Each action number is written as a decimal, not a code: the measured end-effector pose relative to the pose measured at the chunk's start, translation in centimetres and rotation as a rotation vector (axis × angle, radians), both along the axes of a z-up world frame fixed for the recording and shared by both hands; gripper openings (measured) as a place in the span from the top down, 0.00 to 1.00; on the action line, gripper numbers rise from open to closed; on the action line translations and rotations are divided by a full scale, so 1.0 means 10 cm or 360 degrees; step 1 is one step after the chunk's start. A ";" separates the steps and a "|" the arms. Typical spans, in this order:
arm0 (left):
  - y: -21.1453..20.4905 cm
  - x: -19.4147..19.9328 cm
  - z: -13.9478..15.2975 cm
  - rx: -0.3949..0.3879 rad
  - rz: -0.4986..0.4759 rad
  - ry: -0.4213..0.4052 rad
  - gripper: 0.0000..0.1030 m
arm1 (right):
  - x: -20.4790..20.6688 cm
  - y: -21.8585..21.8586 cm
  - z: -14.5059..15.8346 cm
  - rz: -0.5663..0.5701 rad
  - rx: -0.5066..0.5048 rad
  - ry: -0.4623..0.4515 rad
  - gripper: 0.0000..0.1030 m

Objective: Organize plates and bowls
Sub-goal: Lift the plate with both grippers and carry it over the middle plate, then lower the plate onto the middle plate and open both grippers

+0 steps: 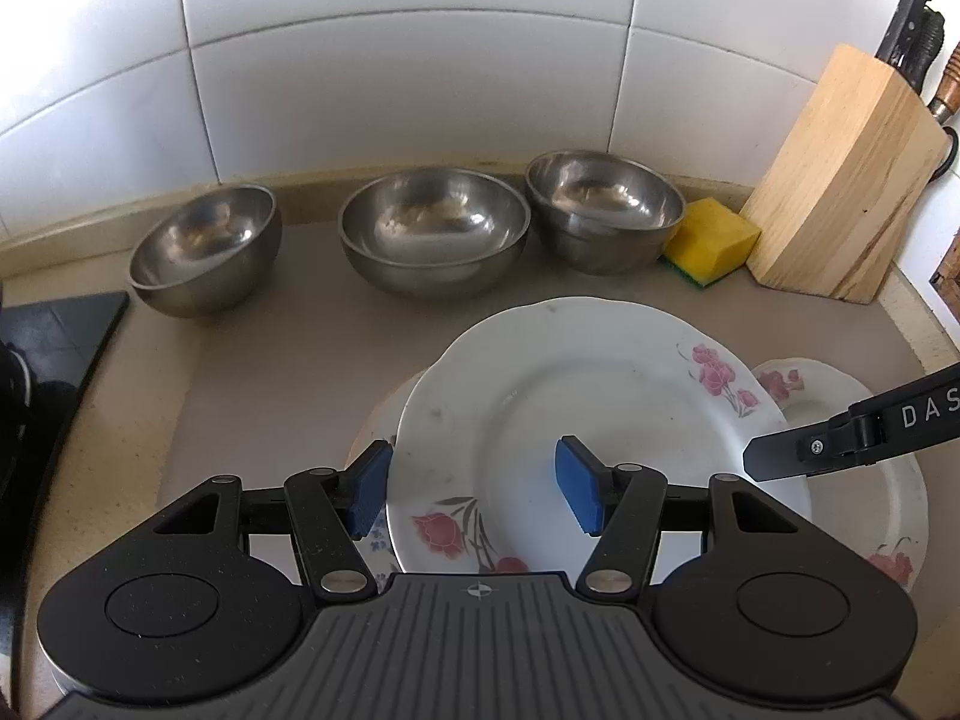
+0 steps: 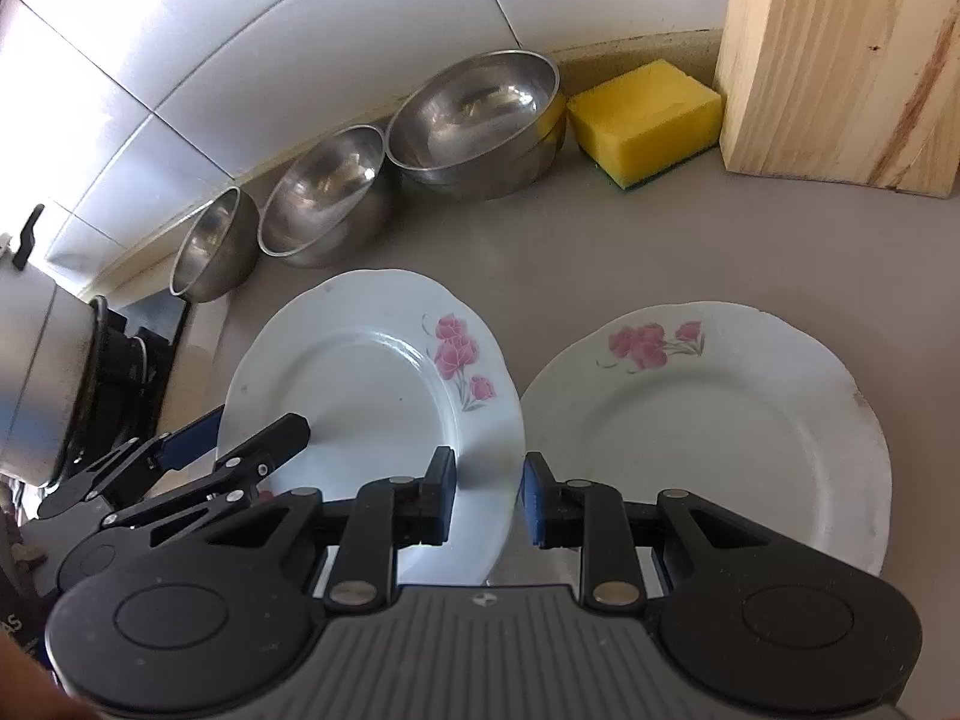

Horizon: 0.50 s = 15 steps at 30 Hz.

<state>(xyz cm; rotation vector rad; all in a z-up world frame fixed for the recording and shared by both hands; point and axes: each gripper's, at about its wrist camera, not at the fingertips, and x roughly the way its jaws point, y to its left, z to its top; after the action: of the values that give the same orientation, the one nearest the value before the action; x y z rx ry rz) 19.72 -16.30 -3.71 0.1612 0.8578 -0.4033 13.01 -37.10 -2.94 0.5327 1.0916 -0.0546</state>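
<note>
A white plate with pink flowers (image 1: 570,396) (image 2: 360,372) hangs tilted just above the counter. My right gripper (image 2: 489,501) is shut on its right rim; one of its black fingers (image 1: 774,456) shows in the left wrist view. My left gripper (image 1: 475,491) (image 2: 252,429) stands open astride the plate's left rim, one pad outside the edge and one over the well. Another plate (image 1: 384,414) lies partly hidden underneath. A third flowered plate (image 1: 852,498) (image 2: 720,420) lies flat to the right. Three steel bowls (image 1: 207,249) (image 1: 432,231) (image 1: 606,210) line the tiled wall.
A yellow sponge (image 1: 711,246) (image 2: 645,120) lies between the right-hand bowl and a wooden knife block (image 1: 840,180) (image 2: 840,60). A black hob (image 1: 54,336) borders the counter on the left, with a metal pot (image 2: 42,372) on it.
</note>
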 end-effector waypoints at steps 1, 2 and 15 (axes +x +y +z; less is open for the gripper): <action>0.00 0.02 -0.02 -0.0004 0.0003 0.0006 0.42 | 0.01 0.01 -0.01 0.0001 -0.0005 0.0003 0.93; 0.01 0.05 -0.05 -0.0011 0.0008 0.0016 0.42 | 0.02 0.02 -0.02 0.0006 -0.0016 0.0005 0.93; 0.08 0.17 -0.21 -0.0047 0.0049 0.0064 0.41 | 0.18 0.14 -0.08 0.0033 -0.0117 0.0012 0.92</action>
<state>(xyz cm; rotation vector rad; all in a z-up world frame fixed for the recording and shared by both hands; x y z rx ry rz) 21.45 -15.53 -5.86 0.1131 0.8922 -0.3908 14.79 -35.69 -3.75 0.4554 1.0983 -0.0782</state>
